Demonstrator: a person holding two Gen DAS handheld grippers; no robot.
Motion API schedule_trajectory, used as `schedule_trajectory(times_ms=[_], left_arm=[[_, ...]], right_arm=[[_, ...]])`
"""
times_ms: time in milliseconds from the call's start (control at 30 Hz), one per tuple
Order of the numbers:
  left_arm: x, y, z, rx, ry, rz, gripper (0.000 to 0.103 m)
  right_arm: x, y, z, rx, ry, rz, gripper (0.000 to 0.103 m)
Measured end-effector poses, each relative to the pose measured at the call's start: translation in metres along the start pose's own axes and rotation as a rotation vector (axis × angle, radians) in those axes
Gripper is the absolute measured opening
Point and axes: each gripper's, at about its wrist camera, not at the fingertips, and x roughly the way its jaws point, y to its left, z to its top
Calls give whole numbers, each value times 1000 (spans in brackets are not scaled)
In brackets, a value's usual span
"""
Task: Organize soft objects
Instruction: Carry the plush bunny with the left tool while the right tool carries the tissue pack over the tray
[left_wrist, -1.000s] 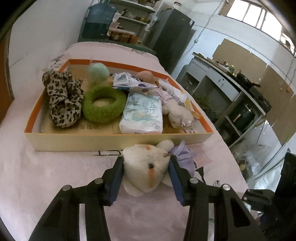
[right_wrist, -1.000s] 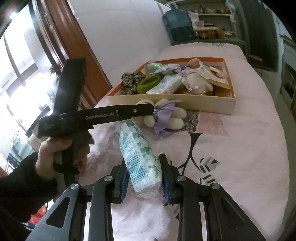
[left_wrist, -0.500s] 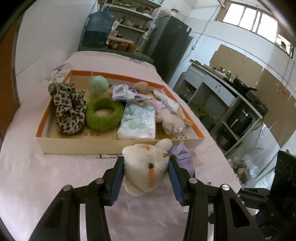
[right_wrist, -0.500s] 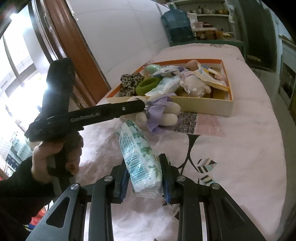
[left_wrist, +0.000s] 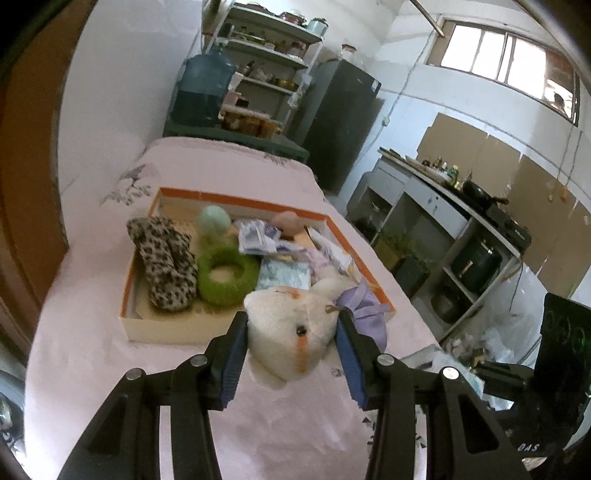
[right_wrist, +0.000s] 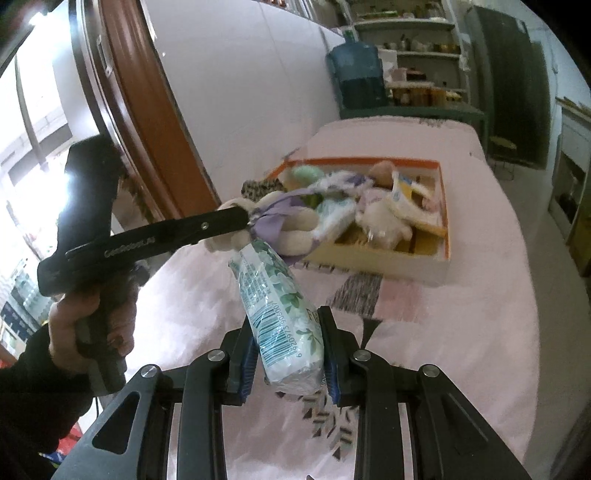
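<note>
Both grippers clamp soft things: left gripper (left_wrist: 291, 345) plush toy (left_wrist: 288, 332), right gripper (right_wrist: 290, 360) tissue pack (right_wrist: 280, 314).

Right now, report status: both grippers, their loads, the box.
Left gripper shut on plush toy. Right gripper shut on tissue pack. Box ahead, already crowded.

Box (left_wrist: 177, 334) sits on table (left_wrist: 92, 369), beyond both grippers. Inside box: scrunchie (left_wrist: 166, 258) at left, ring (left_wrist: 227, 275) right of it, ball (left_wrist: 214, 219) behind ring, tissue pack (left_wrist: 284, 273) right of ring. Plush toy (left_wrist: 291, 328) between left gripper (left_wrist: 291, 363) pads, raised before box's near wall. Second pack (right_wrist: 284, 317) clamped in right gripper (right_wrist: 291, 363), above table.
</note>
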Motion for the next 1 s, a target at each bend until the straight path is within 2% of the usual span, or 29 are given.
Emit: schedule_trajectory(times_ms=[467, 767, 1000], left_arm=[[-20, 16, 44, -26, -121, 55, 47], [-7, 23, 71, -26, -165, 93, 47], [9, 34, 85, -63, -199, 125, 47]], right_arm=[[-8, -7, 61, -19, -102, -61, 31], [16, -20, 98, -13, -116, -93, 31], [33, -31, 119, 14, -137, -105, 31]])
